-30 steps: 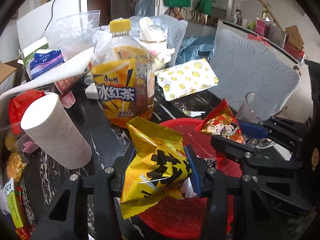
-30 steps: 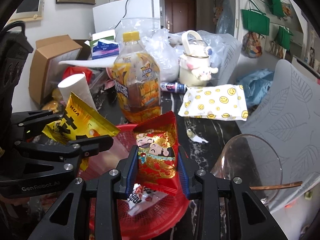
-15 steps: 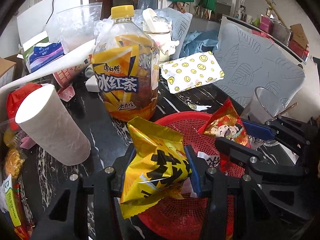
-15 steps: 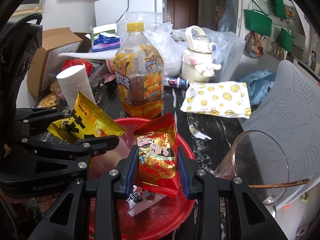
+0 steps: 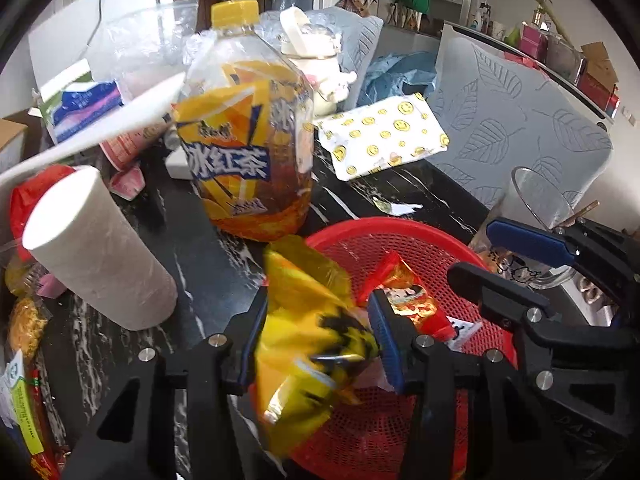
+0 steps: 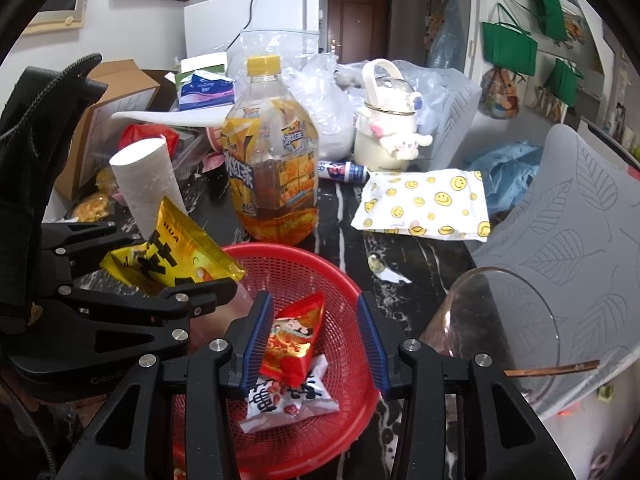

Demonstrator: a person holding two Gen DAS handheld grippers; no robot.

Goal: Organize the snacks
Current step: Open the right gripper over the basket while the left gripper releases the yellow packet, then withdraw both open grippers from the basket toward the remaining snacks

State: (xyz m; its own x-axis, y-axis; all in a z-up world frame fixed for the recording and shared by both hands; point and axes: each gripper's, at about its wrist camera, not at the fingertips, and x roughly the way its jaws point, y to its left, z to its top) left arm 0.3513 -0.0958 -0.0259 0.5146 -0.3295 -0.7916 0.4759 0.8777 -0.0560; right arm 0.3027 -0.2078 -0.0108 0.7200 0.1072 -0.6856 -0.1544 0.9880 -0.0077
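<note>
Snacks: I see three packets. My yellow packet [image 5: 316, 332] is at lower centre of the left wrist view. A red packet [image 6: 294, 344] and a white packet [image 6: 292, 396] are at lower centre of the right wrist view.
Red basket: the basket [image 6: 320, 276] stands on the dark marbled table [image 5: 200, 248], in the lower middle of both views.
Left gripper: my left gripper [image 5: 316, 340] pinches the yellow packet between its blue pads [image 5: 382, 336]. The packet looks blurred in the left wrist view. In the right wrist view it sits at centre left, over the left rim of the basket.
Right gripper: my right gripper [image 6: 314, 340] has its fingers spread wide and they pinch nothing. It hangs over the basket.
Red packet: it lies inside the basket, partly on top of the white packet, beside the left blue pad of the right gripper. I cannot tell if it touches that pad.
Tea bottle: a big bottle [image 6: 274, 176] with a yellow cap stands upright just behind the basket, in the middle of the frame.
Paper roll: a white roll [image 5: 96, 248] stands at centre left of the left wrist view, tilted.
Smiley pouch: a white pouch [image 6: 424, 204] with yellow faces lies at centre right, behind the basket.
Glass: a clear glass [image 6: 492, 328] stands at lower right, near the basket.
</note>
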